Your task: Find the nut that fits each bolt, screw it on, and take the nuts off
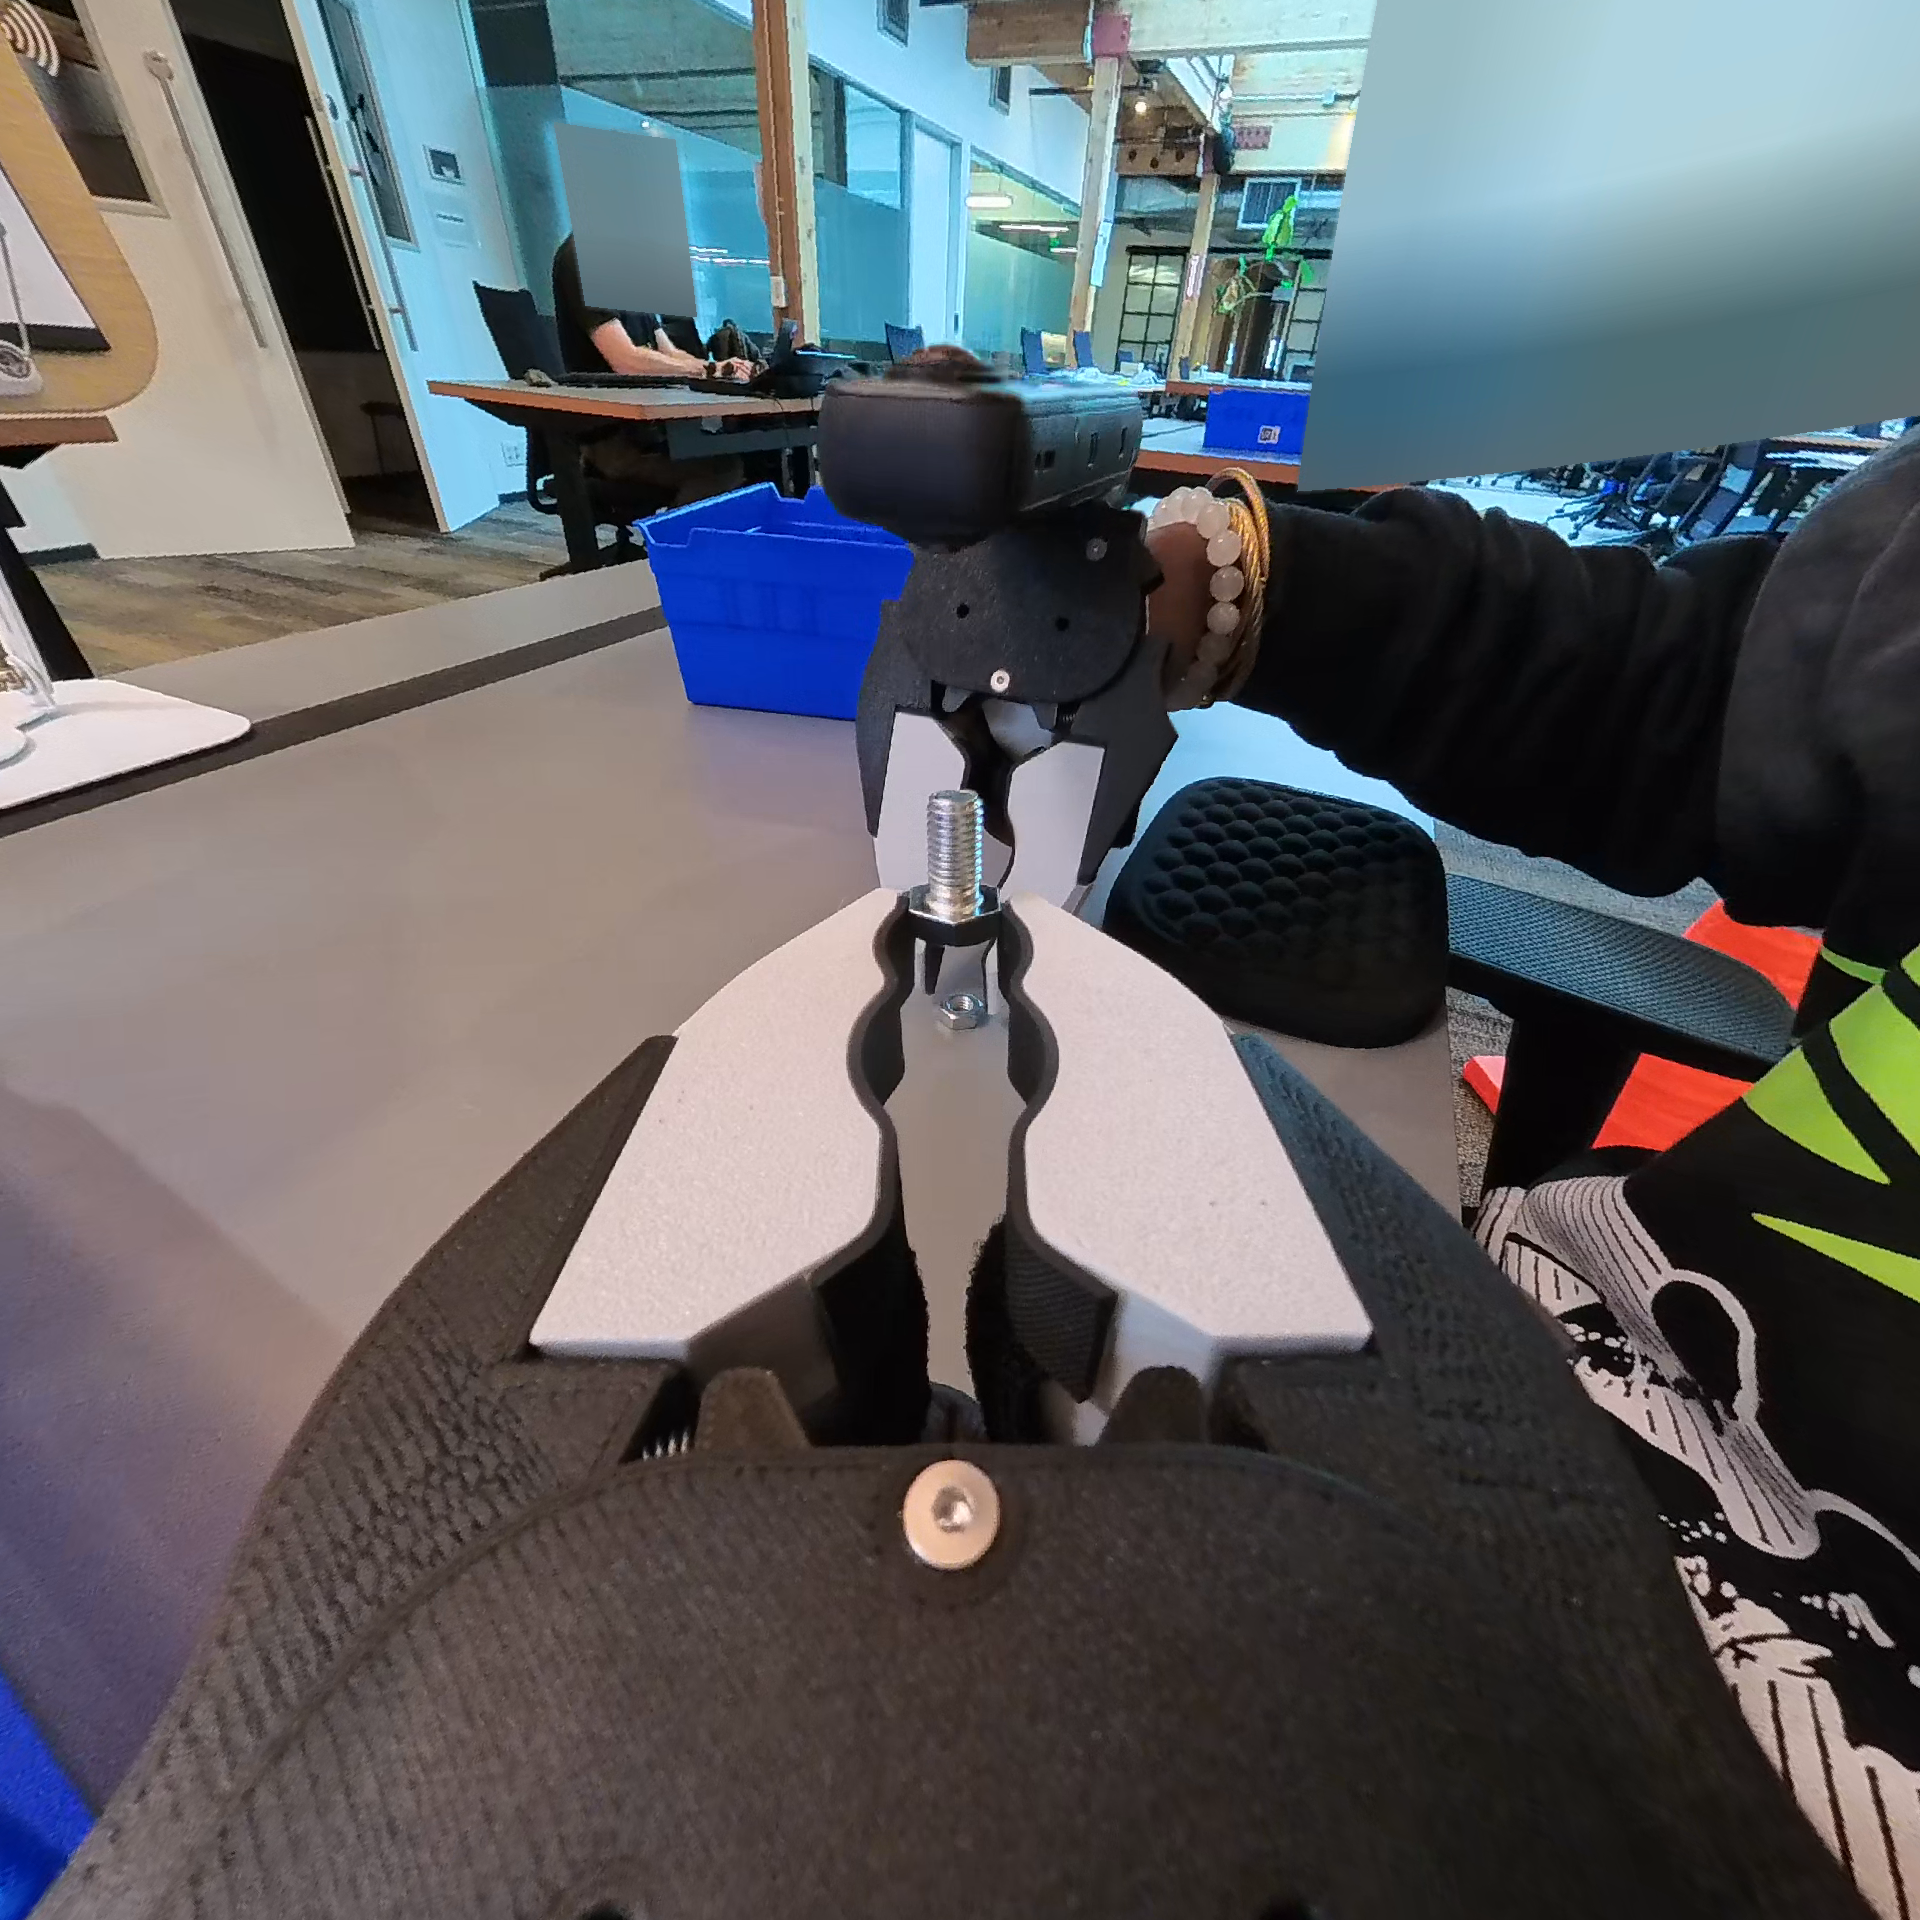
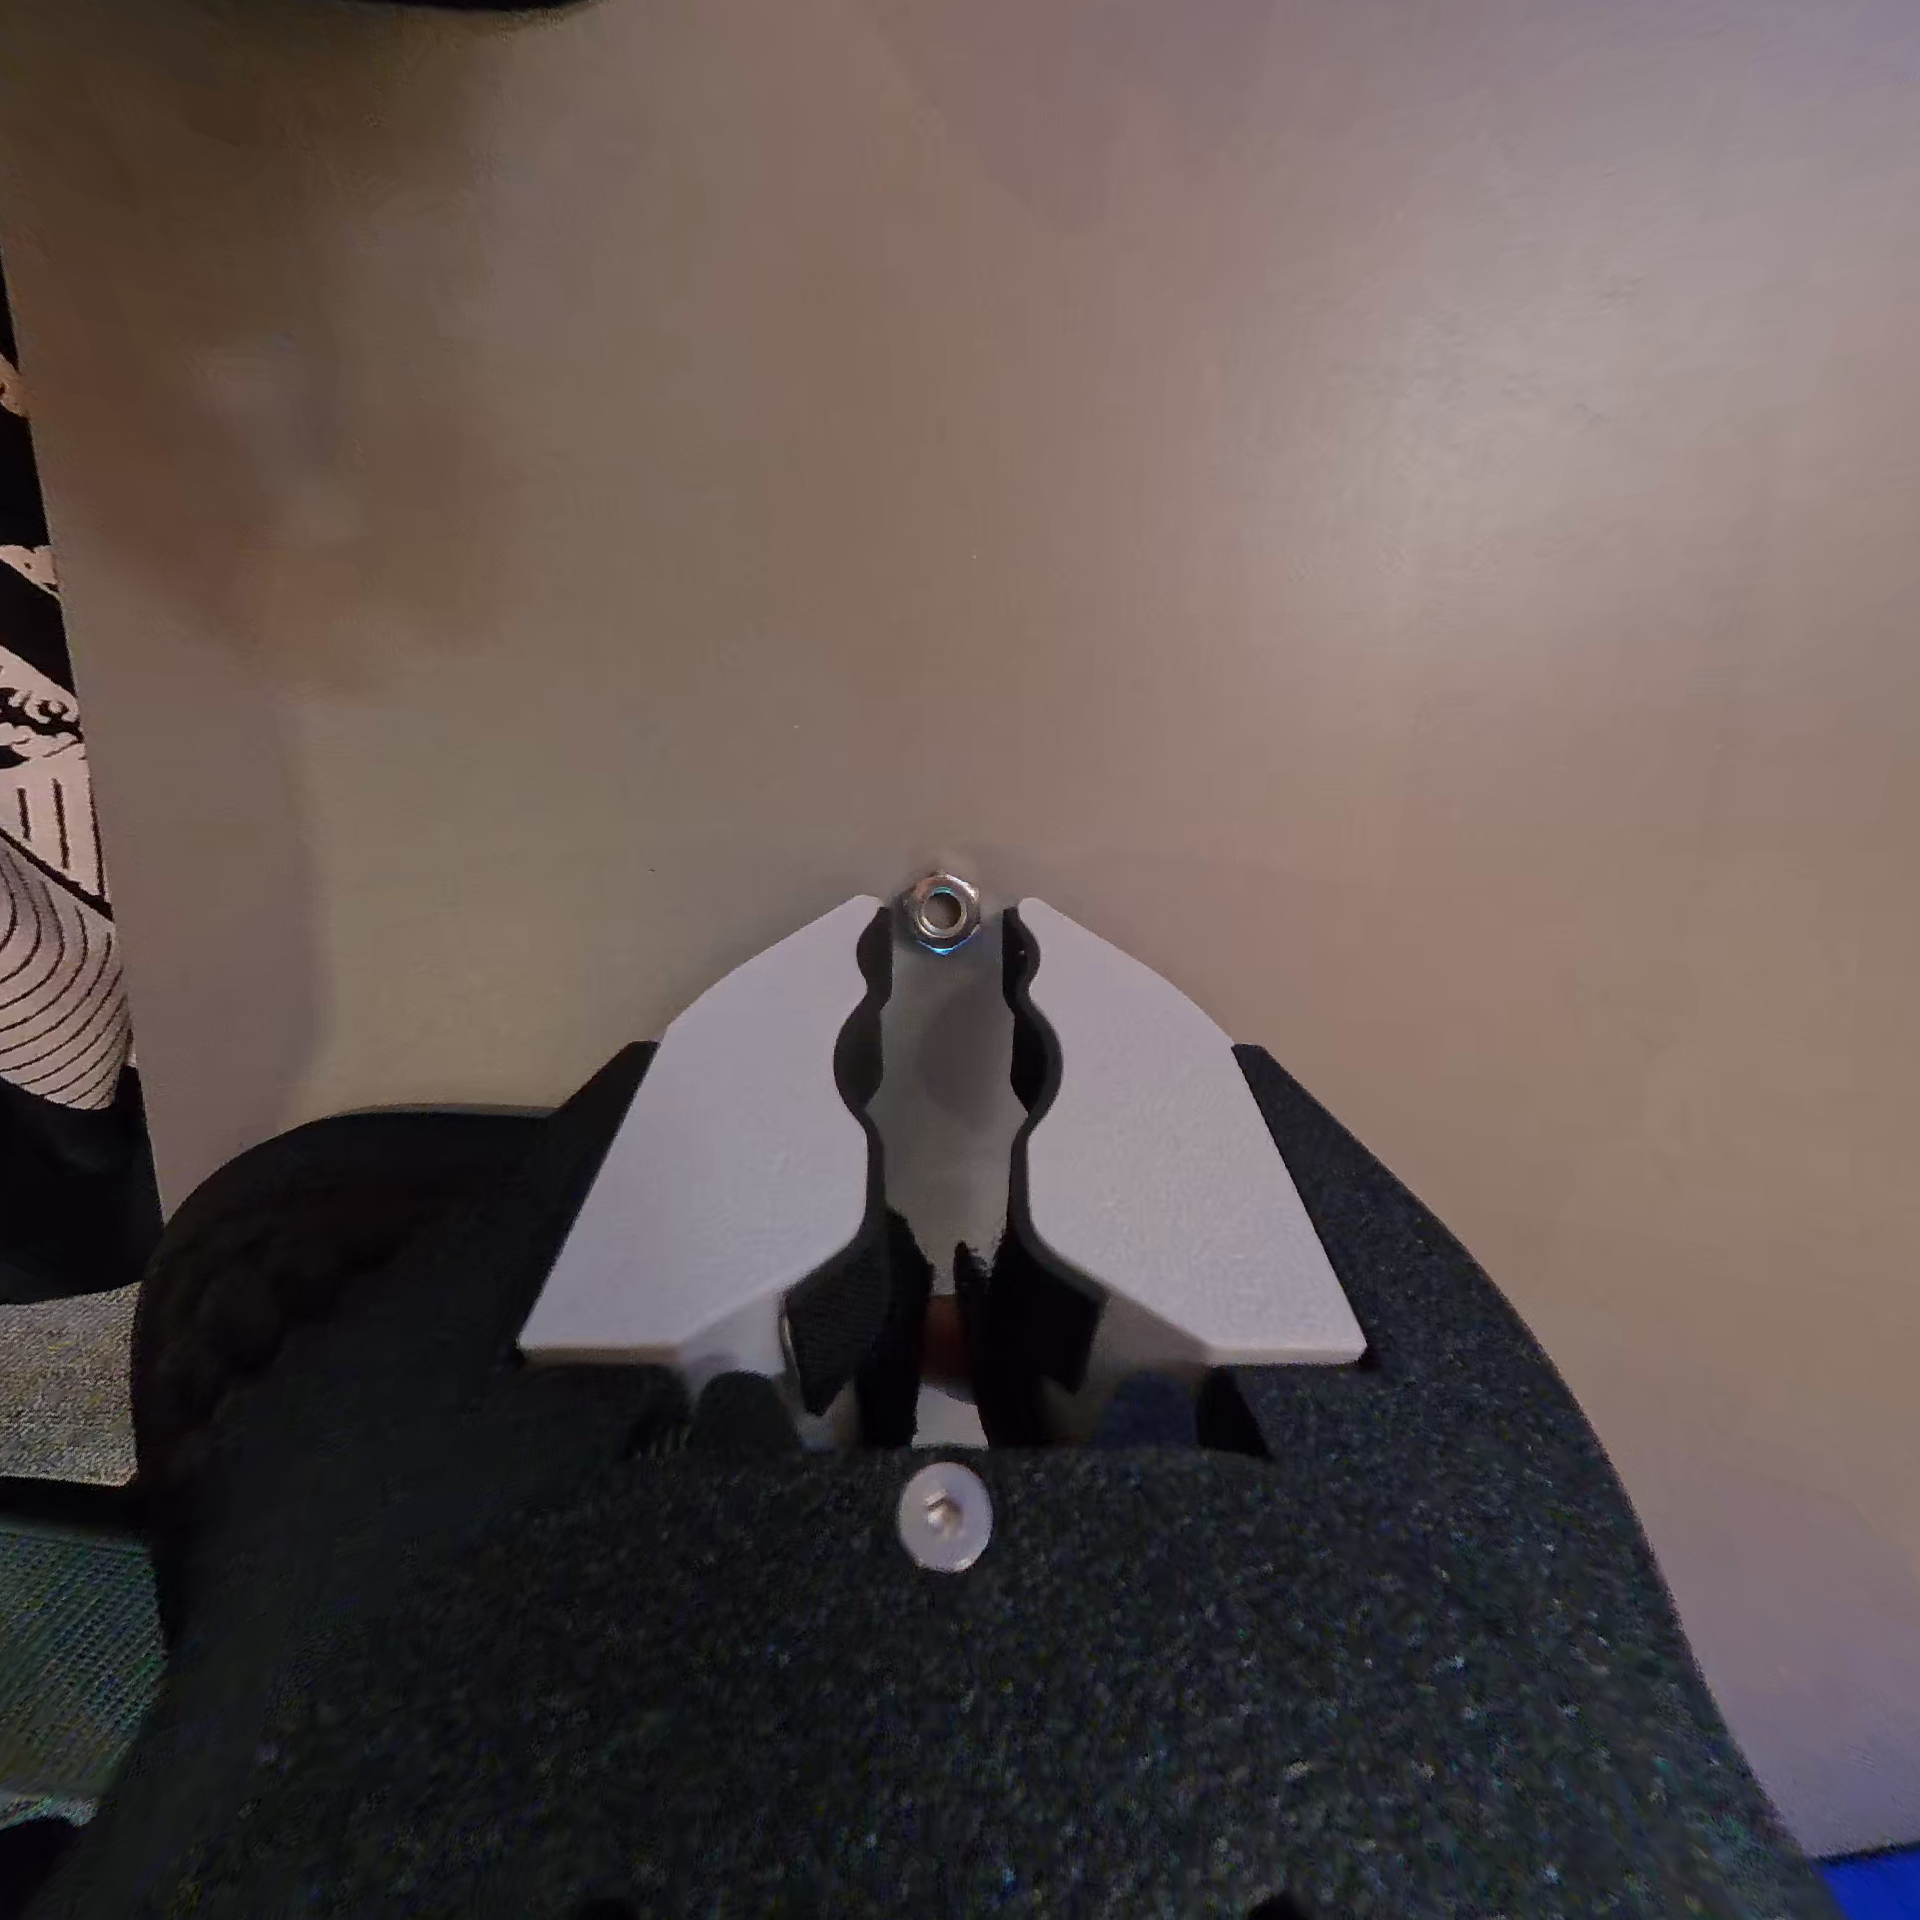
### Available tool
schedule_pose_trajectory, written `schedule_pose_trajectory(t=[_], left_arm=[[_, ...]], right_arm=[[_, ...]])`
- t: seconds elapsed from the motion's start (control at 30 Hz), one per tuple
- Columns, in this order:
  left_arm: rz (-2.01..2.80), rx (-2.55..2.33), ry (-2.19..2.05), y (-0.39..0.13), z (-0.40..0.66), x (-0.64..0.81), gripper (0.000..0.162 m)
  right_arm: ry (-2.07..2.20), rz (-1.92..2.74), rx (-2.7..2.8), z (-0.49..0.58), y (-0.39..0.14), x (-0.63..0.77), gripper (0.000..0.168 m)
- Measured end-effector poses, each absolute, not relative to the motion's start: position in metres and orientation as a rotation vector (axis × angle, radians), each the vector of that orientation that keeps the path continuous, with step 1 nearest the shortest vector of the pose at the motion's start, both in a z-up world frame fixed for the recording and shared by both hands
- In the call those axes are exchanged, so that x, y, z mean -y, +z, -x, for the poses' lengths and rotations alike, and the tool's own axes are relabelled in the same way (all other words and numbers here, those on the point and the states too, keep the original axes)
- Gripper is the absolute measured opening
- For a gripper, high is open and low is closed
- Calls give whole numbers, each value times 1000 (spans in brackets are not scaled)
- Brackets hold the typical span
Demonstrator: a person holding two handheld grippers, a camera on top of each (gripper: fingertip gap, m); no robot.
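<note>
Left tongs (image 1: 954, 920) are clamped on the bolt (image 1: 954, 854) right at their tips, gripping it by the hex head so the threaded shank sticks straight up; right tongs (image 2: 943, 928) point down at the grey table (image 2: 1351, 520) with the jaws slightly parted, gripping nothing; small silver nut (image 2: 942, 914) lies flat on the table between those tips, can't tell if they touch it; from the left view that same nut (image 1: 961, 1010) sits just below the bolt, and a blue bin (image 1: 774, 613) is further back behind the right tongs (image 1: 982, 842).
</note>
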State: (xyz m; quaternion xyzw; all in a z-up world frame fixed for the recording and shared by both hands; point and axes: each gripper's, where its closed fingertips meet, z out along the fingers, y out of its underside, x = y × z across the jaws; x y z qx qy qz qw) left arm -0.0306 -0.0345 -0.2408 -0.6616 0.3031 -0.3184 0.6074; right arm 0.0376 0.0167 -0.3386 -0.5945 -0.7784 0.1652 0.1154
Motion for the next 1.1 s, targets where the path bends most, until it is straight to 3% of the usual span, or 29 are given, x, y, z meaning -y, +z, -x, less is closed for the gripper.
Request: schedule_pose_trajectory(t=[0.47,0.83,1.1], left_arm=[[1532,-710,-736,-242,30,35,15],[1518,-841,-757,-248,18,46,15],[1515,-890,-774,-251,14,51,15]], right_arm=[[436,1704,2329,-36,-342,-18,14],[816,1152,2389,5,-224,38,14],[670,996,2612,25,-217,58,14]])
